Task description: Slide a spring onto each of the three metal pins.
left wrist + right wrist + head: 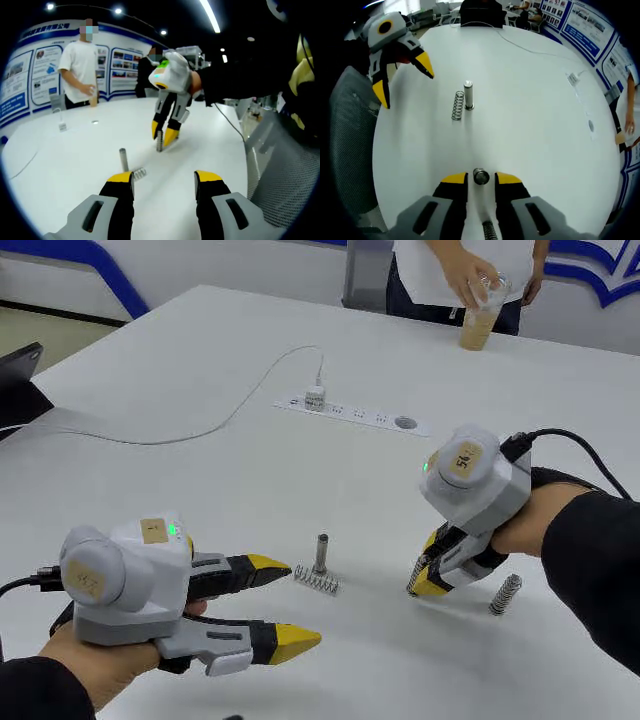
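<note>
Broad white table, bare over most of its top, with its far edge well beyond both grippers. At that far edge, a person with a cup. Nearer in, a power strip and its cable trailing left, both well apart from the work.

Left gripper low at the near left, level over the table, jaws spread wide and holding nothing, aimed toward the upright pin. Gripped from below and behind by the left hand.

Right gripper tipped steeply down, jaws closed on a second pin, its lower end at the tabletop. Coils seemingly around that pin in the head view; hard to tell. Right hand wrapped around the body, wrist raised.

Between the grippers, the upright pin standing free, with a spring lying flat just beside its base. Another spring lying on the table just right of the right gripper.
</note>
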A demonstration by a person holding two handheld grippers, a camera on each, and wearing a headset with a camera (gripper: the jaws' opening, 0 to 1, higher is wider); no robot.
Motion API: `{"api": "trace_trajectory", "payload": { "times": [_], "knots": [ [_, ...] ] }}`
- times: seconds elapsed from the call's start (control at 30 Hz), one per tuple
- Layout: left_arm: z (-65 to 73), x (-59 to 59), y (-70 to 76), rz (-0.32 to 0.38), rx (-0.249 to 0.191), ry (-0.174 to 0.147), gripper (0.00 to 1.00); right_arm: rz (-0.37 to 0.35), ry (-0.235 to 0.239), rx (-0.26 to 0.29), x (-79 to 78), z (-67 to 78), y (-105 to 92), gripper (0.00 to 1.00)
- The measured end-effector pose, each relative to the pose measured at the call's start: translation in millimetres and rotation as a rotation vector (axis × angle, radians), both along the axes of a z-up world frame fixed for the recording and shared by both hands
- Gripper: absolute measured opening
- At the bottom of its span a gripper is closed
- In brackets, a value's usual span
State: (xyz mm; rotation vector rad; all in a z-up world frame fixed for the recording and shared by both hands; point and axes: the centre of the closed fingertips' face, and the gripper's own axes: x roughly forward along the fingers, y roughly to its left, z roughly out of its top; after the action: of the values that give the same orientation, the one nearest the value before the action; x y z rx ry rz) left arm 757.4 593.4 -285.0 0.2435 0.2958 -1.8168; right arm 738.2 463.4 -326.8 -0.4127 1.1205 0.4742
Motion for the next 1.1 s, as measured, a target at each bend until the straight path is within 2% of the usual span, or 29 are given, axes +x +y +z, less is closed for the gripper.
{"api": "trace_trajectory", "payload": {
  "times": [0.17,0.37,0.63,1.1],
  "knots": [
    [0.3,0.6,-0.8,0.000,-0.001,0.001,0.49,0.000,-0.022,0.006,3.7,9.0,2.1,0.23],
    [1.4,1.3,-0.8,0.001,-0.003,-0.001,0.49,-0.001,-0.026,0.007,5.1,11.1,2.9,0.23],
    [1.4,1.1,0.2,0.002,-0.002,-0.003,0.49,0.021,-0.047,0.018,12.4,21.6,17.4,0.23],
    [1.6,1.6,1.4,0.004,0.002,-0.007,0.49,0.042,-0.058,0.053,25.4,15.3,43.5,0.23]
  ]
}}
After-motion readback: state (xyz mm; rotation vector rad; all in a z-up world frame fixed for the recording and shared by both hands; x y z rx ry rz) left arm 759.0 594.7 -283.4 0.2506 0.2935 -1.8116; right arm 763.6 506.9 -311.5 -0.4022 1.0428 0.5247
